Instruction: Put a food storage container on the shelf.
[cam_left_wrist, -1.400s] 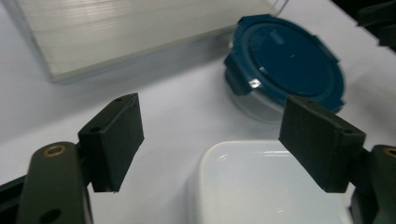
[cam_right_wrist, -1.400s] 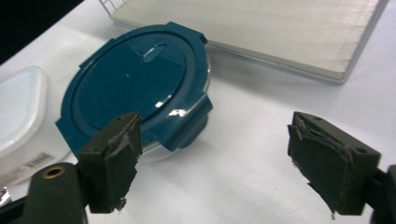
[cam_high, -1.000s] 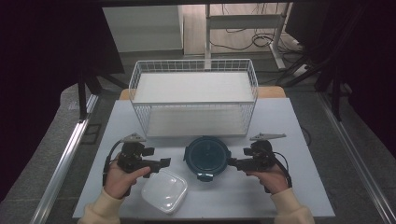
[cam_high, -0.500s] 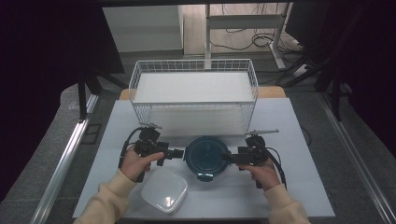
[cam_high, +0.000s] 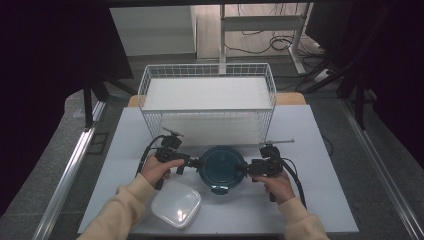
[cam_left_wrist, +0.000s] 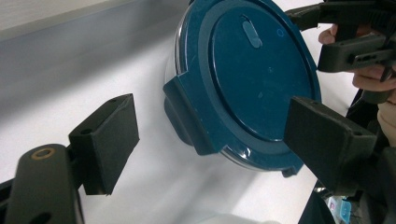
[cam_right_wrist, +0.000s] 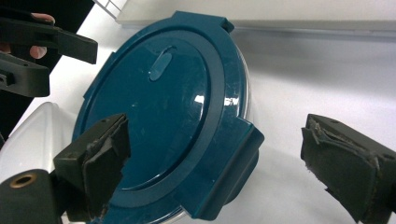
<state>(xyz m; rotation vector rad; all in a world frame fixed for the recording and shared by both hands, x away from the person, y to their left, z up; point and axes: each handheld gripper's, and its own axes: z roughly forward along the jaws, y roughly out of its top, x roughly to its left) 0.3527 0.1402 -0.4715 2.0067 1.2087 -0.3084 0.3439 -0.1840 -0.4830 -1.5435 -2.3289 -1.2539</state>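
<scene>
With both jaws spread either side of round teal-lidded clear container (cam_high: 222, 168), left gripper (cam_high: 194, 163) and right gripper (cam_high: 242, 168) grasp nothing; clip latches unopened, lid on.

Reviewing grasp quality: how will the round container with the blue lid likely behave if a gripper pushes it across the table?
The round container sits flat and squat, so it will probably slide, not tip. Its glossy lid looks hard and slippery; the side latch tabs likely offer surer purchase. The clear base may be glass, so possibly heavy.

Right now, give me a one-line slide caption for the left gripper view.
Open left gripper straddles a side latch of the round teal-lidded container; right gripper opposite.
</scene>
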